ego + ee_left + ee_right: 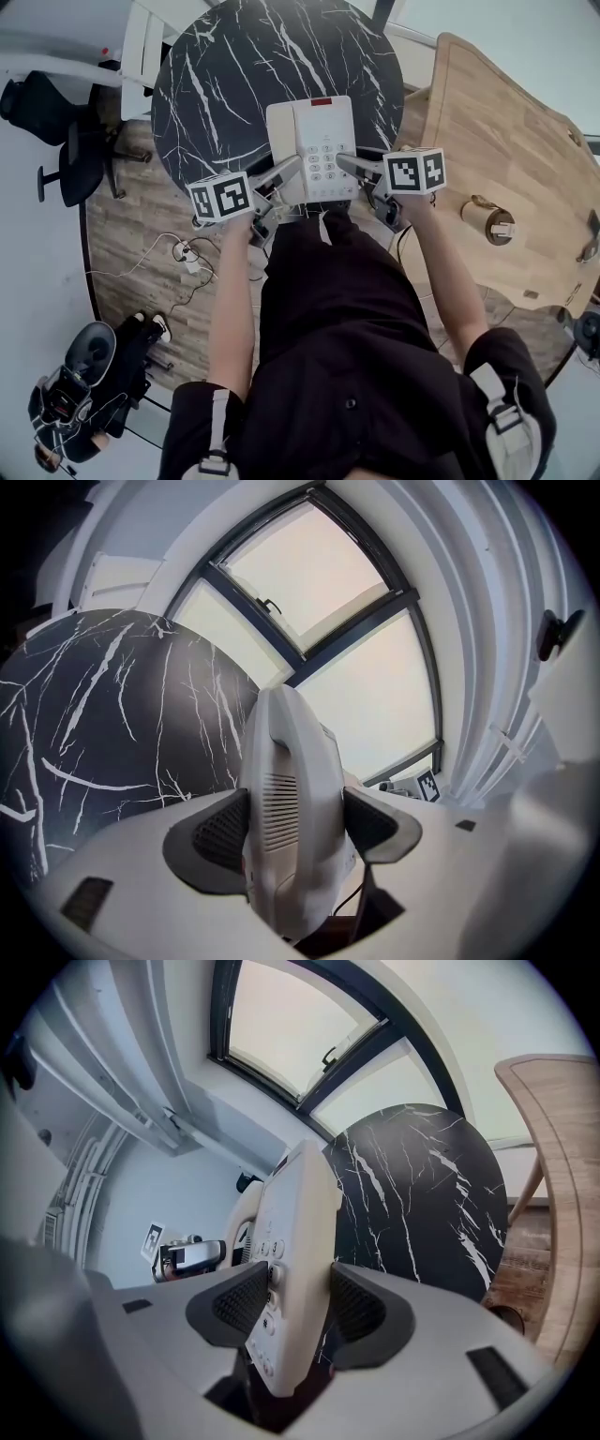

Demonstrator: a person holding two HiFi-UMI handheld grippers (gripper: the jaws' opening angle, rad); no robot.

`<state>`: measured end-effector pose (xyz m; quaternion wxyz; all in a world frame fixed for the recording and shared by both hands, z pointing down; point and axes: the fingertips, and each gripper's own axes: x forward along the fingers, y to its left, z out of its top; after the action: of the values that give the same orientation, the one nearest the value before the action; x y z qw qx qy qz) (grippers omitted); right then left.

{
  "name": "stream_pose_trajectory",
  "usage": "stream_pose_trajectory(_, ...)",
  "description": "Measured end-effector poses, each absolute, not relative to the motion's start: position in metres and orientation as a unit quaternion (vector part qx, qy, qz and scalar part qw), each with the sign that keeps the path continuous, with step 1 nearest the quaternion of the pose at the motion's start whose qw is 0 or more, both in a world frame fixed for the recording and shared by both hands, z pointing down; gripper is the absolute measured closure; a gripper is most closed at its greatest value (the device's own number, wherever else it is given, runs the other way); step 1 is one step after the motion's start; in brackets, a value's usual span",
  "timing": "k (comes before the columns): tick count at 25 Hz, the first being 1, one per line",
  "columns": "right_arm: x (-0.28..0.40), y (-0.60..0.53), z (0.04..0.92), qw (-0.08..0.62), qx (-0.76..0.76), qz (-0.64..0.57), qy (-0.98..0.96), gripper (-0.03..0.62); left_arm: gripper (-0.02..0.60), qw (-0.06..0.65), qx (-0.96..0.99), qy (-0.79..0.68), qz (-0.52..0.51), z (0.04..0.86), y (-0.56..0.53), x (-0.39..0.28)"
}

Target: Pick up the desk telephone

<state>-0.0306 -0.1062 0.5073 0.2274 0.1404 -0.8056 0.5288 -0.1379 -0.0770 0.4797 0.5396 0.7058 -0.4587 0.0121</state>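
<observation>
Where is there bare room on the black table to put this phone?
The table is bare left, right and beyond the phone. Crowded only at the near edge, where left gripper and right gripper clamp the phone.

So the main surface is a round black marble-look table with white veins [234, 84]. The only thing over it is a white desk telephone [314, 141] at the near edge, and I honestly can't tell if it's touching the top or not. Just to the right is a light wooden table with rounded corners [506, 141], which has a tan roll of something [488, 222] on it. Down on the wood-plank floor [131, 234] there's a tangle of white cables with a plug [184, 251], a black office chair [70, 141] and a black bag of gear [94, 375].
</observation>
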Motion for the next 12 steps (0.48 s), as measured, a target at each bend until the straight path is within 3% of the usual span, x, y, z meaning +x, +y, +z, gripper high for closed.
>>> stream_pose_trajectory(12, -0.0261, -0.1033, 0.5085, 0.232, 0.138, 0.519, -0.811, 0.368, 0.252, 0.541, 0.706, -0.456, 0.017, 0.4818, -0.0722, -0.1327)
